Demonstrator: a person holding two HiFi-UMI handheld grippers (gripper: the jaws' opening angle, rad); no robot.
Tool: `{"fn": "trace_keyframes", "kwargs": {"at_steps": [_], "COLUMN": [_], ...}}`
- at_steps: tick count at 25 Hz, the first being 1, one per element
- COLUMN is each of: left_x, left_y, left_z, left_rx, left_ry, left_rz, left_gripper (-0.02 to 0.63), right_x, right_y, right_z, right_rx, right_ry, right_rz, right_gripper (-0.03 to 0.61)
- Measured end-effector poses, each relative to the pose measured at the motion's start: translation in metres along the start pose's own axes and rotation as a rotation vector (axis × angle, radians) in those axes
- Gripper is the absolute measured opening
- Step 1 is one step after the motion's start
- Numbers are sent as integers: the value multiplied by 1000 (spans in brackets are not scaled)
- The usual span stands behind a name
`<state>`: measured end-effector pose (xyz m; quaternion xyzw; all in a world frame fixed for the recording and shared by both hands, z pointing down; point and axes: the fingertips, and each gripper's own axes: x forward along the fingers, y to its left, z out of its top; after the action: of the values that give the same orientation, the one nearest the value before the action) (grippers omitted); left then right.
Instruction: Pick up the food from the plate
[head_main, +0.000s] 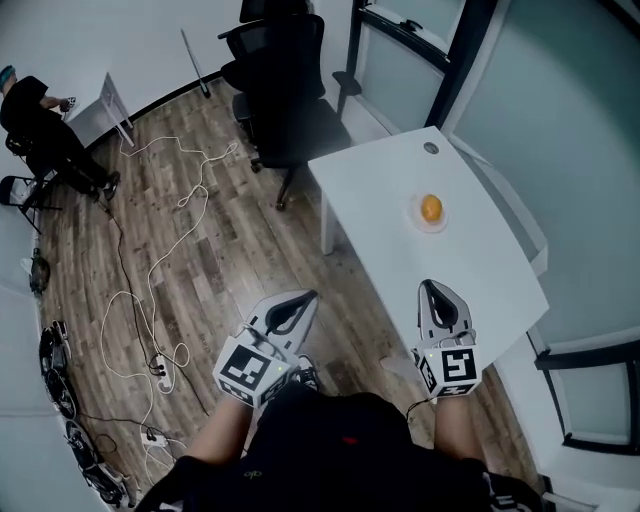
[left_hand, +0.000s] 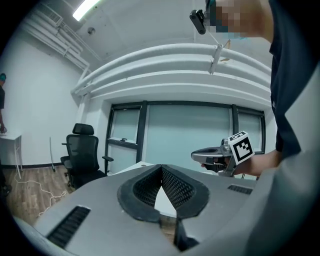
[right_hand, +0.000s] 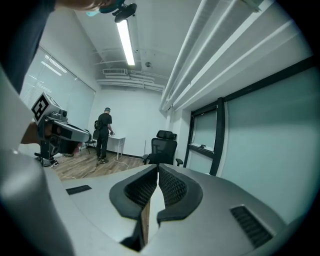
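Observation:
An orange piece of food (head_main: 431, 208) lies on a small white plate (head_main: 429, 223) near the far side of a white table (head_main: 390, 190). Both grippers are held close to my body, well short of the plate. My left gripper (head_main: 303, 297) hangs over the wooden floor to the left of the table, jaws together and empty (left_hand: 161, 167). My right gripper (head_main: 428, 287) reaches over the table's near edge, also shut with nothing between its jaws (right_hand: 157, 167). The left gripper view catches the right gripper (left_hand: 196, 155) off to its right.
A black office chair (head_main: 285, 90) stands at the table's far left corner. White cables (head_main: 170, 220) trail across the wooden floor. A person (head_main: 40, 130) stands at a small white desk (head_main: 100, 105) at the far left. Glass partitions (head_main: 560, 120) run along the right.

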<state>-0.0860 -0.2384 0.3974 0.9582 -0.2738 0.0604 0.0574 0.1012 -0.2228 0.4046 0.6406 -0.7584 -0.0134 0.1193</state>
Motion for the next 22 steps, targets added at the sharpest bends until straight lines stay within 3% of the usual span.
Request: {"fn": "trace_keyframes", "kwargs": {"at_steps": [5,10,22], "left_x": [18,51,175], "left_y": [48,71,92], "left_z": [-3,-3,9], "left_rx": [-10,-25,3], "left_ry": [5,10,65], "left_rz": [-66,-124,-138], "left_gripper": [20,20,20], "right_x": [39,63,126], "right_y": [8,-13,-131], "right_z": [8,2,-35], "right_rx": [-14,-5,44], "right_ry": [27,69,78], "right_rz": [-48,-104,-166], "right_gripper": [26,26,26]}}
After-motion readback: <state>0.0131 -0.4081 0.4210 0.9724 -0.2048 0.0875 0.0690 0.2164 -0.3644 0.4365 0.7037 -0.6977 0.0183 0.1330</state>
